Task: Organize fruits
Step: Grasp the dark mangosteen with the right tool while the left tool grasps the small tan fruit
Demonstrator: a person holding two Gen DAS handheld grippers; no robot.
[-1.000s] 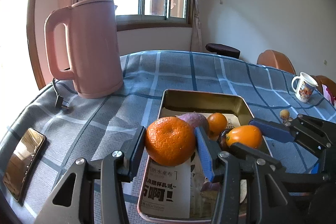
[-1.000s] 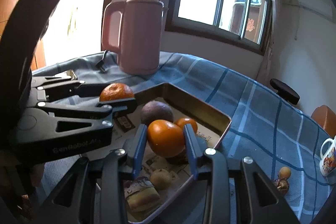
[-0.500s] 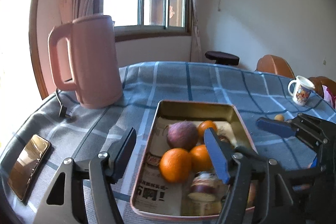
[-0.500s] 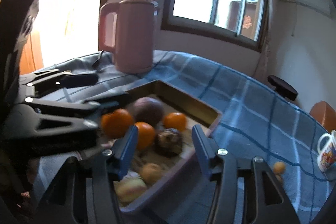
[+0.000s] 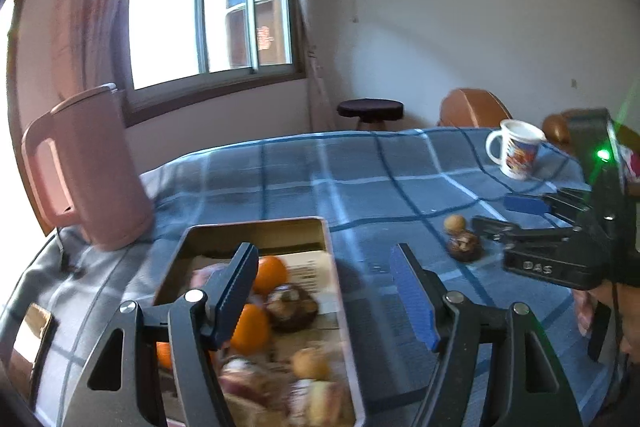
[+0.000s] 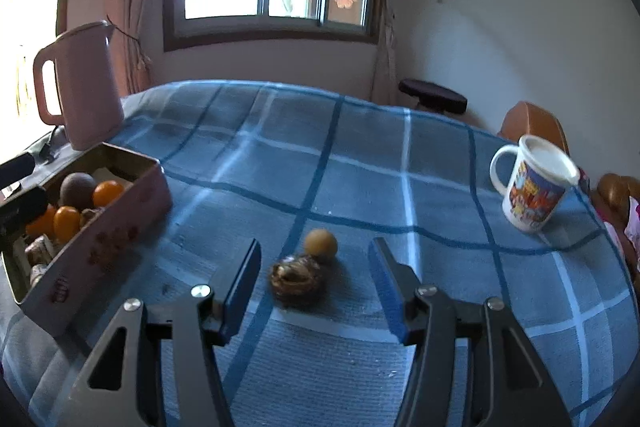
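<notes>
While both stand apart and unladen, left tongs (image 5: 326,291) over tray (image 5: 256,227) rim, right tongs (image 6: 316,283) framing brown fruit (image 6: 295,281), small round fruit (image 6: 320,245) just behind.

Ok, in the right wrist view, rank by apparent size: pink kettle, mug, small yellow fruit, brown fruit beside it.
1. pink kettle
2. mug
3. brown fruit
4. small yellow fruit

The brown fruit lies nearer the camera, so 3 and 4 are uncertain.

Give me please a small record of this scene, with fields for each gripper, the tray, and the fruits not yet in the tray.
left gripper: open, empty, over the tray's right edge
right gripper: open, empty, facing the loose fruits
tray: holds oranges and other fruits
loose fruits: small round yellow fruit and dark brown fruit, on the blue plaid tablecloth
</notes>
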